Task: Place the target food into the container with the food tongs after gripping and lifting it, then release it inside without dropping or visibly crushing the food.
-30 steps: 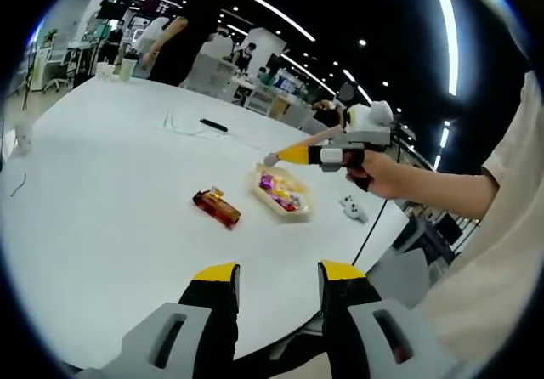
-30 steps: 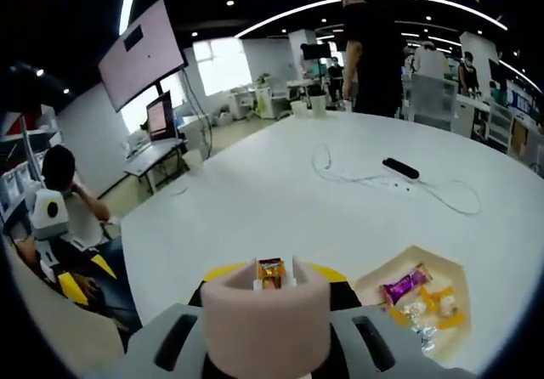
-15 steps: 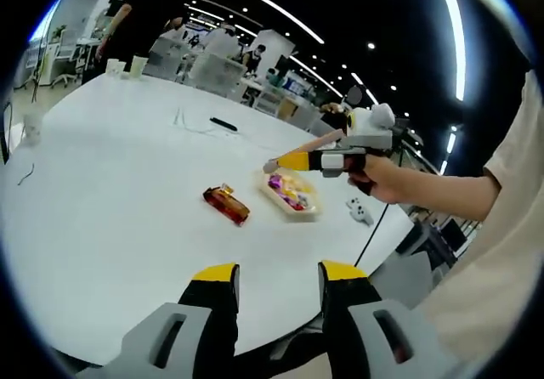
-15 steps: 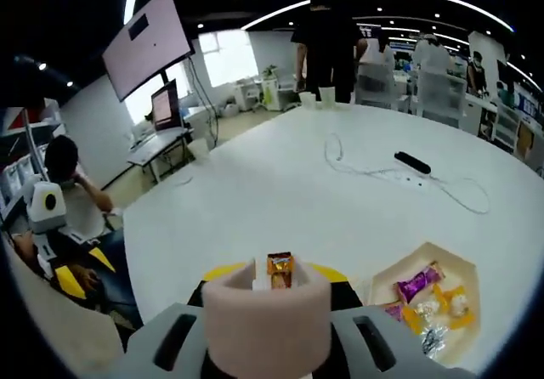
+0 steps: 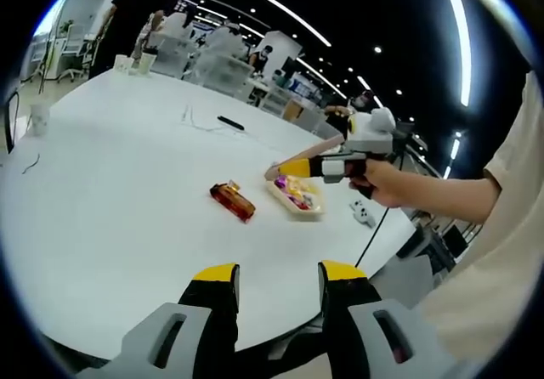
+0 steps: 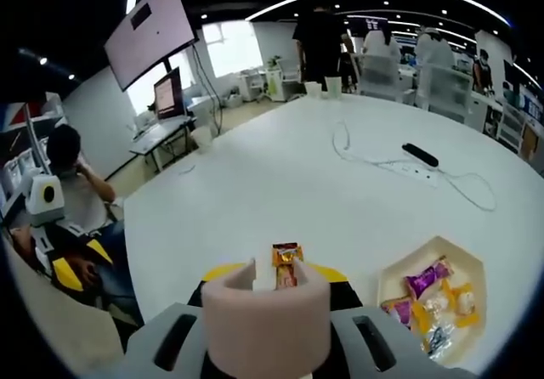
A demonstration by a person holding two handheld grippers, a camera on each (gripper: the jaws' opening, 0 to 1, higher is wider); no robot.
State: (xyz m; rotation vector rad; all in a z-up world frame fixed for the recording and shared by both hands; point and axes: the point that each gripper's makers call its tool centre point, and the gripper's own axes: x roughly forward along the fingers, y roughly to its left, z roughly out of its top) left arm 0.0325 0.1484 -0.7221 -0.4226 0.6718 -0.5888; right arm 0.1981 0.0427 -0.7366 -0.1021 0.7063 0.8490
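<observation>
Desk (image 5: 102, 192), white and round, spans both views. Snack bar (image 5: 233, 201) in a red-brown wrapper lies on it at centre of the left gripper view, just left of the tray (image 5: 297, 199) and apart from it; in the right gripper view the bar (image 6: 286, 266) shows at lower centre, just above the pink tong end. Tray (image 6: 473, 270), pale and angular, sits at lower right of the right gripper view and holds wrapped sweets (image 6: 429, 279), purple, yellow and clear. Left claw (image 5: 277, 276) at the bottom of its view, yellow-tipped jaws apart, nothing between them, above the desk's near edge. Right claw (image 5: 274, 172), held in a hand (image 5: 387, 182) at centre right of the left gripper view, carries tongs pointing left over the tray; whether it is clamped cannot be told. Cable and black remote (image 6: 420, 154) lie on the desk at upper right of the right gripper view. Cups (image 6: 324, 87) stand at the desk's far edge.
</observation>
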